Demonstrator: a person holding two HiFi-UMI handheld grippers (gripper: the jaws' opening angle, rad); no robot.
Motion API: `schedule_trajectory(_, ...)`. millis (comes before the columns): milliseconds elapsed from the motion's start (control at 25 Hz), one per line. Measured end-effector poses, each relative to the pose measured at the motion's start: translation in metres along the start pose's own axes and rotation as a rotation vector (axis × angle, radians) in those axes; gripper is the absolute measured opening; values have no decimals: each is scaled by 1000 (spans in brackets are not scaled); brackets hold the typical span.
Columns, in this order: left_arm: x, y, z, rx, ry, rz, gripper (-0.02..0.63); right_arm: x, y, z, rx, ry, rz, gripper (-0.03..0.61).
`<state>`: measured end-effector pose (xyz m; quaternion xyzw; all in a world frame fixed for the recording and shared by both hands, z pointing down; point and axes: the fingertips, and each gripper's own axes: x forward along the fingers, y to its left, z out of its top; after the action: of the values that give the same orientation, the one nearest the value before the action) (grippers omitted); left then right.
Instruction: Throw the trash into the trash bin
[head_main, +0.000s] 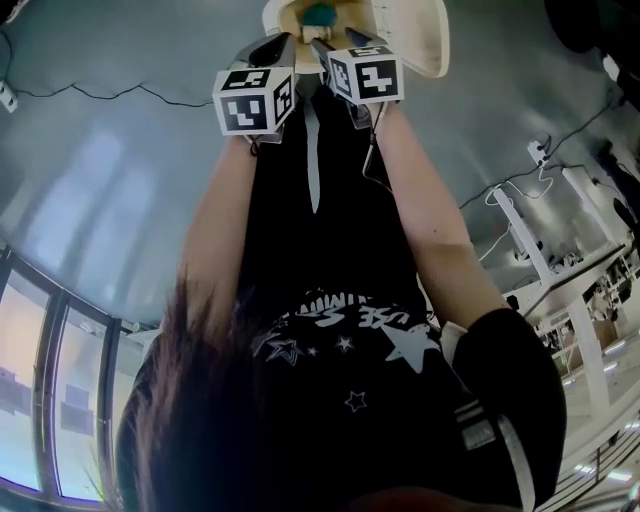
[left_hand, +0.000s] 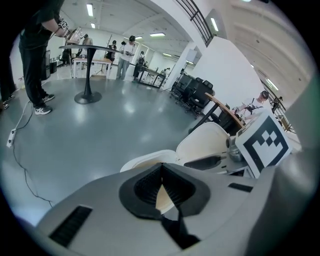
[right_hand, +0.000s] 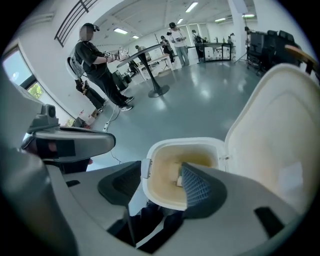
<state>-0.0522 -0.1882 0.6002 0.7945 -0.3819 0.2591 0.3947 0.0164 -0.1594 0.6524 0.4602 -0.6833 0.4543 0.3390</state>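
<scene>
The trash bin (right_hand: 184, 143) stands on the floor directly under both grippers, its hinged lid (right_hand: 272, 130) swung up on the right. It is smooth cream plastic, a rounded square, with a small teal thing (head_main: 320, 14) inside. The right gripper (right_hand: 162, 172) hangs over its mouth, ribbed dark pads wide apart and holding nothing. The left gripper (left_hand: 161, 169), just beside it, has its pad tips together. Glossy grey floor (left_hand: 100, 140) lies all round. Far off, people stand by a pedestal table (left_hand: 90, 75).

Bright, even light reaches me from ceiling strips (right_hand: 192, 7), leaving soft glare patches on the grey floor (left_hand: 100, 130). Every view bows hard toward dark corners. My head view looks dimmer, with windows (head_main: 30, 400) glowing at lower left.
</scene>
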Motion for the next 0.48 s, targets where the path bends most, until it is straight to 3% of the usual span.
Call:
schedule_trajectory(80, -11, -4, 5, 23, -5, -12, 11, -9, 8, 2, -38, -2, -17, 248)
schedule_trajectory(240, -38, -4, 20, 69, -40, -21, 11, -28, 17, 0, -95, -29, -77, 145)
schedule_trajectory(480, -80, -2, 40, 92, -79, -37, 11, -71, 35, 3, -49, -86, -130, 136)
